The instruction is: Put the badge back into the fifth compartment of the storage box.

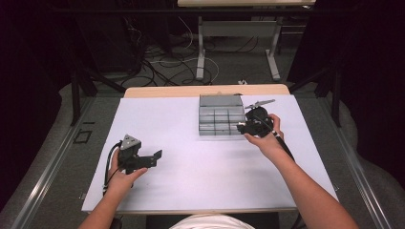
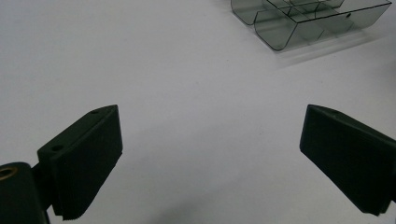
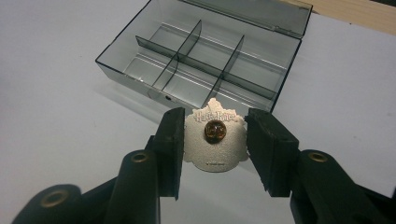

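A smoky clear compartment box (image 1: 215, 125) lies open on the white table sheet, lid folded back, and all the compartments I can see are bare. My right gripper (image 1: 241, 126) hovers at the box's right front corner. In the right gripper view it (image 3: 215, 126) is shut on a silvery pin badge (image 3: 215, 147), back side up, with a brass clasp and raised lettering, just in front of the box (image 3: 140, 70). My left gripper (image 1: 155, 156) rests at the near left, jaws wide open over bare sheet (image 2: 210, 126), with the box (image 2: 280, 35) far off.
The white sheet (image 1: 191, 176) covers the table, and a wooden edge (image 1: 205, 90) shows at the back. Beyond the table stand desk legs (image 1: 200, 52) and loose cables (image 1: 157, 67) on the floor. Metal rails run along both sides.
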Motion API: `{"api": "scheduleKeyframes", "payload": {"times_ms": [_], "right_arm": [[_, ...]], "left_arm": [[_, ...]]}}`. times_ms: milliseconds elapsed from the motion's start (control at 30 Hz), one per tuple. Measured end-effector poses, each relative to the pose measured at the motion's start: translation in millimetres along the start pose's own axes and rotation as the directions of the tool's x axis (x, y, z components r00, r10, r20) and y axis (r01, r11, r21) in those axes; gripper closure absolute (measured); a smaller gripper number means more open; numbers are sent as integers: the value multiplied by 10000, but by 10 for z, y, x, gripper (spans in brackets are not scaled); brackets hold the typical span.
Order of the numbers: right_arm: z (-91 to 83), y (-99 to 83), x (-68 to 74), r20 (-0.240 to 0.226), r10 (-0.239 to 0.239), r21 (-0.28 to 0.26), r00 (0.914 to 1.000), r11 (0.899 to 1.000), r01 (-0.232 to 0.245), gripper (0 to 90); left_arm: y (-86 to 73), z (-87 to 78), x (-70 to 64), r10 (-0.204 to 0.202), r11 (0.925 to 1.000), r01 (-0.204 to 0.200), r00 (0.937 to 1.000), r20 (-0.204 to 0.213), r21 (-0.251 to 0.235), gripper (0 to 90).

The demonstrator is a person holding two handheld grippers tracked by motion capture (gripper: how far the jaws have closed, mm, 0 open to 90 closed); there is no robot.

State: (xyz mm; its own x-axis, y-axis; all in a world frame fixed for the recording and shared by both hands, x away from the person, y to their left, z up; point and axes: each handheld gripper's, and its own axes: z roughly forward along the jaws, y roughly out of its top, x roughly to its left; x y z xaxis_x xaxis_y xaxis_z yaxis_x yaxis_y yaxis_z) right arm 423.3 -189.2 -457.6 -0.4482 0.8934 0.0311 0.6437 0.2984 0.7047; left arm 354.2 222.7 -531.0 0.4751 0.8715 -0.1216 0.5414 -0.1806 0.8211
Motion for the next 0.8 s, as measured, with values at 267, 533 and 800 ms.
{"api": "scheduleKeyframes", "payload": {"times_ms": [267, 533, 800], "right_arm": [[65, 79, 29, 0, -29, 50, 10000, 10000, 29, 575], [159, 130, 64, -78, -34, 140, 10000, 9999, 35, 575], [283, 159, 111, -64, -215, 271, 9997, 9994, 217, 575]], "left_arm": [[0, 1, 0, -2, 10000, 2, 10000, -2, 30, 61], [0, 1, 2, -23, 10000, 23, 10000, 10, 26, 61], [-1, 4, 3, -27, 10000, 27, 10000, 17, 42, 61]]}}
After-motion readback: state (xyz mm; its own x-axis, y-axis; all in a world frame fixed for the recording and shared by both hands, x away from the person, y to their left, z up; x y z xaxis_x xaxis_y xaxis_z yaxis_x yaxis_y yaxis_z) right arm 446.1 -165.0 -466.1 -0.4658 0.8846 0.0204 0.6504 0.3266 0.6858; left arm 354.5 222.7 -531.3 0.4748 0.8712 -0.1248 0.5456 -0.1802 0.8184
